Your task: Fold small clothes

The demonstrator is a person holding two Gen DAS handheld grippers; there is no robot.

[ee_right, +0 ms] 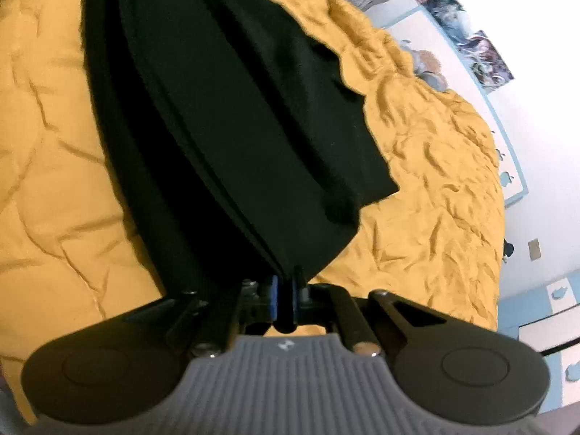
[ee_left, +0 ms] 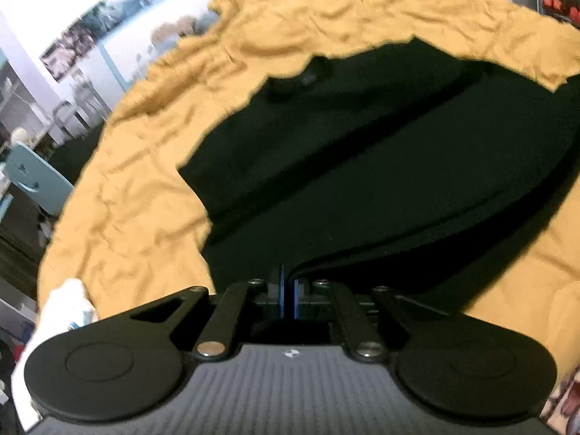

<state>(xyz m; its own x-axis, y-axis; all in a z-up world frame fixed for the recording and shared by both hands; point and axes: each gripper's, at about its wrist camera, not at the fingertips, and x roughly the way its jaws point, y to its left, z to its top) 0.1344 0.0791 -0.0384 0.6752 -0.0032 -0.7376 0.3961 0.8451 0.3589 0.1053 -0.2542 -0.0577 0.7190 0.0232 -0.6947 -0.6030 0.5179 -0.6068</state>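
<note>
A black garment (ee_left: 362,166) lies on a wrinkled mustard-yellow bedcover (ee_left: 137,195), with a folded layer running across it. My left gripper (ee_left: 288,286) is shut on the garment's near edge, and the cloth rises from the bed into its jaws. In the right wrist view the same black garment (ee_right: 235,116) stretches away in doubled layers. My right gripper (ee_right: 286,290) is shut on its near edge and holds it lifted above the bedcover (ee_right: 427,195).
A white cloth item (ee_left: 69,301) lies at the bed's near-left edge. A white wall with photos (ee_right: 471,47) and a blue-framed board stands beyond the bed. A light blue chair (ee_left: 32,177) and furniture stand left of the bed.
</note>
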